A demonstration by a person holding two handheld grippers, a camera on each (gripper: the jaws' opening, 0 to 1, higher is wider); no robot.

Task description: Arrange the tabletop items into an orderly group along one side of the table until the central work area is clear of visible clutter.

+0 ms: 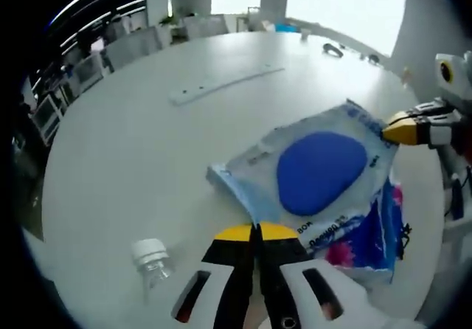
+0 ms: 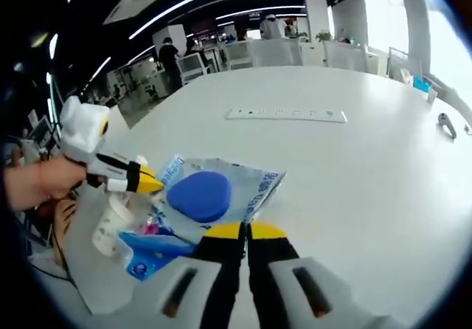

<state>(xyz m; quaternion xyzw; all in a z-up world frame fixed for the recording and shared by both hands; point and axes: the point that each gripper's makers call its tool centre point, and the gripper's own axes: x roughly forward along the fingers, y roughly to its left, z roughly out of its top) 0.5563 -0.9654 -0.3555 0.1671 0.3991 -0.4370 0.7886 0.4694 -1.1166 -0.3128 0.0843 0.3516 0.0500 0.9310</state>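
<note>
The left gripper pinches the near edge of the blue-oval pack mid-table, the right gripper clamps its far corner, so slide both together toward one side, minding the bottle.

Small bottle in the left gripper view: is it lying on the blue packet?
No, the small bottle stands on bare table, apart from the blue packet.

Pouch flat on the table, lying over a second packet, bottle near the table edge to its left in the left gripper view, strip well beyond, small objects at the far edge.
</note>
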